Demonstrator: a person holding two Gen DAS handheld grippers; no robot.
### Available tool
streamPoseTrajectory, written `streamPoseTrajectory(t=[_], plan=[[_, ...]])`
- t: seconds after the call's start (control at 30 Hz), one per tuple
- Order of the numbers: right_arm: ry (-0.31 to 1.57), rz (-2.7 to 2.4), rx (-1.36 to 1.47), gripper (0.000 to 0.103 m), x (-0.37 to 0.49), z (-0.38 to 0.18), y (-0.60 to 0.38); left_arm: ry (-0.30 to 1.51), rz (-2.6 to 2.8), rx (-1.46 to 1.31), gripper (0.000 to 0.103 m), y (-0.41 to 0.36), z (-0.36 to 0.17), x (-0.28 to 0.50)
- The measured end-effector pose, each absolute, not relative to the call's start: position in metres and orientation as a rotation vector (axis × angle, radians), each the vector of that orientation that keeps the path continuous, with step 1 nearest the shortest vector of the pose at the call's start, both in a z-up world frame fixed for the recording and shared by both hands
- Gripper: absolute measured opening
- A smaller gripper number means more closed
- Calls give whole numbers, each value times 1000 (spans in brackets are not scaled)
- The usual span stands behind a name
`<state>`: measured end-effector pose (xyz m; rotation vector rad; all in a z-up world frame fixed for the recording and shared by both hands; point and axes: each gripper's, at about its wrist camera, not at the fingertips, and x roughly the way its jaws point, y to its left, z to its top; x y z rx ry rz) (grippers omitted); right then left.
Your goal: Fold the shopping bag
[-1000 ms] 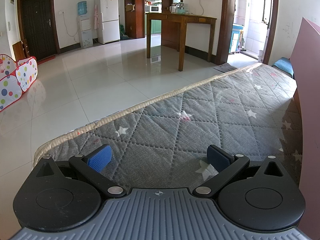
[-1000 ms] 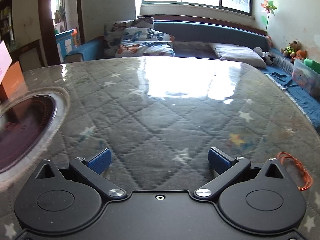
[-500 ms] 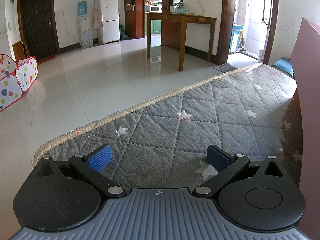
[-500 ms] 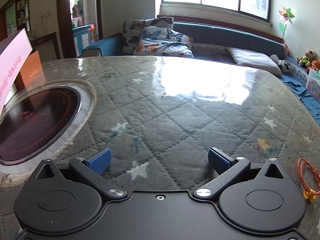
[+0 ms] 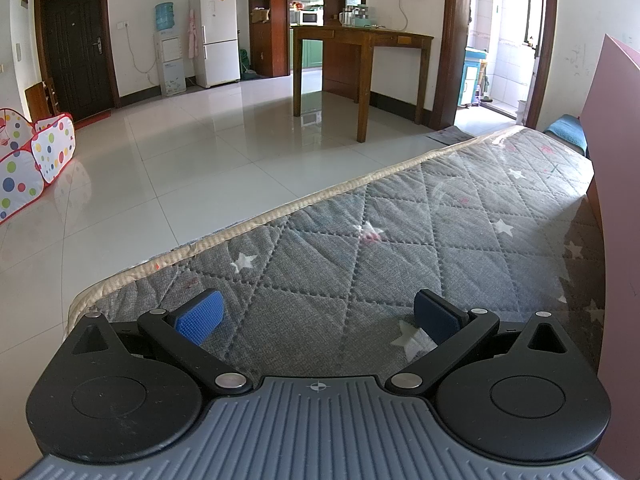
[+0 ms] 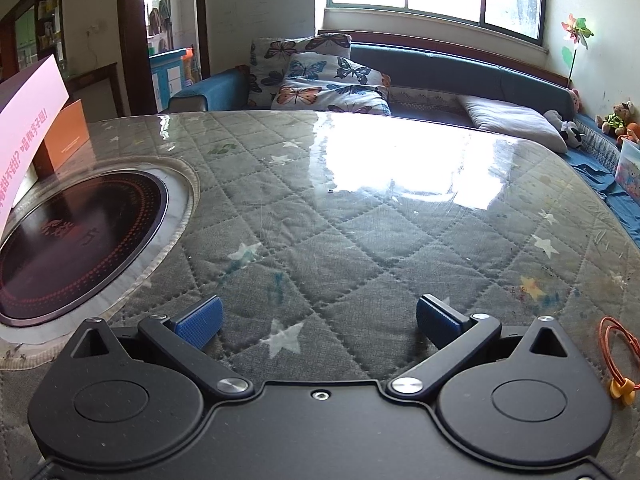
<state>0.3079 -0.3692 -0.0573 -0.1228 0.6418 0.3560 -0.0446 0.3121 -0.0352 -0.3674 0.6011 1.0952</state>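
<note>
A pink shopping bag point(image 5: 618, 128) stands upright at the far right of the left wrist view, on the quilted grey table cover point(image 5: 360, 248). The right wrist view shows the same bag point(image 6: 28, 120) at the far left edge, with red printed characters on it. My left gripper point(image 5: 318, 314) is open just above the cover, left of the bag, with nothing between its blue pads. My right gripper point(image 6: 319, 320) is also open and empty over the cover point(image 6: 360, 220), well to the right of the bag. Most of the bag is out of both frames.
A round black cooktop point(image 6: 76, 236) is set into the table at the left. An orange box point(image 6: 66, 136) stands behind the bag. An orange cord loop point(image 6: 618, 356) lies at the right. The table edge point(image 5: 280, 212) drops to a tiled floor.
The right gripper has swung left: the cooktop and the pink bag have come further into its view. The left gripper has stayed put. Both remain open.
</note>
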Motion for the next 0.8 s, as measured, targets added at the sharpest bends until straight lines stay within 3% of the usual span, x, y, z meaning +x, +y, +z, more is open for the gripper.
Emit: streamPoseTrajectory(t=[0.8], plan=[[642, 356, -122, 103, 308, -59, -368, 601, 1095, -368, 103, 312, -35, -45]])
